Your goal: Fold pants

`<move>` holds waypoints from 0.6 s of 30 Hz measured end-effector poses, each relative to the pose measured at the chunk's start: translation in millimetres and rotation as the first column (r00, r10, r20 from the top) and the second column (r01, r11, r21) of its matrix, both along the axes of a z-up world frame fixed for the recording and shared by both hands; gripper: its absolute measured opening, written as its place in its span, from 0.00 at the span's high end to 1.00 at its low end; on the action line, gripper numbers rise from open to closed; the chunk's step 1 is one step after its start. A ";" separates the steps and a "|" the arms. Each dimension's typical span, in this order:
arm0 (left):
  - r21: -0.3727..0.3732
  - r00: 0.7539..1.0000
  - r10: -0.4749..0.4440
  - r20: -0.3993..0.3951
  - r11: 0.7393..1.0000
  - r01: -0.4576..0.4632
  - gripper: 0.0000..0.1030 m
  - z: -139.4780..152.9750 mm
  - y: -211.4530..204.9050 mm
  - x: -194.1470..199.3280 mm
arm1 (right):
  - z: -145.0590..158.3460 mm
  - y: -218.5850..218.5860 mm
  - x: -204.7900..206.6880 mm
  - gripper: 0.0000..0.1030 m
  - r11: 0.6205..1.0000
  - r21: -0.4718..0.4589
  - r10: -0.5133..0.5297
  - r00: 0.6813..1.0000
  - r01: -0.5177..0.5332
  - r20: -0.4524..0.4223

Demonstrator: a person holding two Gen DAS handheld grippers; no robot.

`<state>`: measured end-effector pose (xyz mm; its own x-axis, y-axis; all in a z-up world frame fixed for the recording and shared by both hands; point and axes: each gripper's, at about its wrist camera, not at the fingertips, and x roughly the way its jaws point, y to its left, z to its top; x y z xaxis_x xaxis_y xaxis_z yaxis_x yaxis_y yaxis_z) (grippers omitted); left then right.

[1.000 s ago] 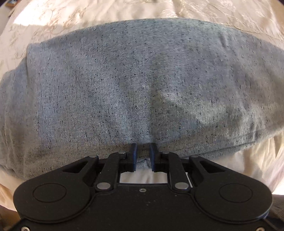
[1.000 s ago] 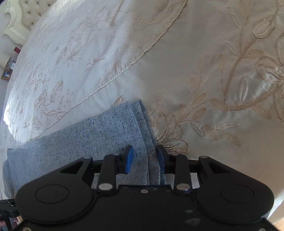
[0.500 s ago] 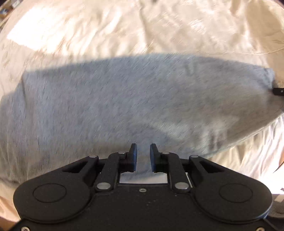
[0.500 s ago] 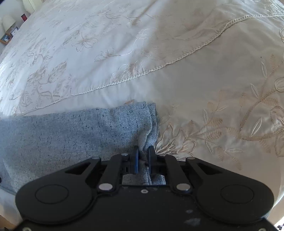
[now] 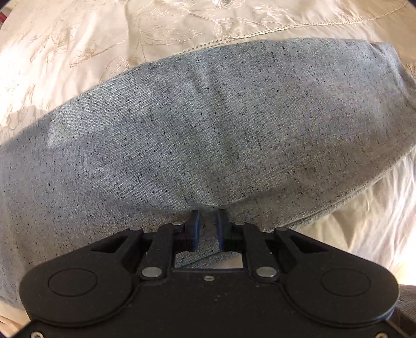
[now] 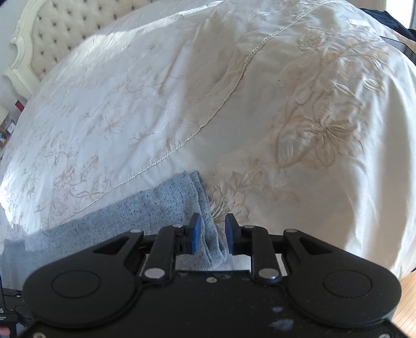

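The grey speckled pants lie folded in a long band across the cream bedspread. My left gripper sits at the near edge of the band, its jaws a narrow gap apart with the cloth edge between them. In the right wrist view the end of the pants lies at lower left. My right gripper is at that end, jaws partly apart, with the cloth corner lying loose between them.
The embroidered cream bedspread fills the rest of both views. A tufted headboard stands at the far left. A dark item lies at the far right edge. Wood floor shows at lower right.
My right gripper, shut on the pants' end half a second ago, has opened a little. My left gripper has come back down to the cloth's near edge, its gap unchanged.
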<state>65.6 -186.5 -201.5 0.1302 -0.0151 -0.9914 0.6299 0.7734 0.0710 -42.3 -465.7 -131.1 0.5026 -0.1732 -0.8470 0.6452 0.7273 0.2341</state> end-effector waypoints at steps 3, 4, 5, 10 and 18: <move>-0.021 0.999 0.036 -0.036 0.999 -0.036 0.81 1.3 5.5 8.5 | -0.7 22.5 -13.6 0.76 1.000 -0.018 0.011 1.000 -0.011 0.013; -0.027 0.998 0.047 -0.045 0.998 -0.048 0.81 2.2 7.5 10.3 | -3.7 30.3 -15.0 0.76 1.000 -0.015 0.017 1.000 -0.017 0.008; -0.031 0.997 0.055 -0.052 0.998 -0.057 0.81 4.2 9.6 13.2 | -6.7 36.2 -16.3 0.76 1.000 -0.001 0.017 1.000 -0.017 0.000; -0.034 0.997 0.054 -0.051 0.998 -0.056 0.81 16.5 16.1 13.7 | -28.6 47.5 -16.7 0.76 0.994 0.094 -0.057 0.997 0.061 -0.046; -0.038 0.998 0.045 -0.047 0.998 -0.047 0.81 21.8 9.9 13.5 | -49.8 17.2 5.2 0.73 0.970 0.162 -0.173 0.984 0.179 -0.048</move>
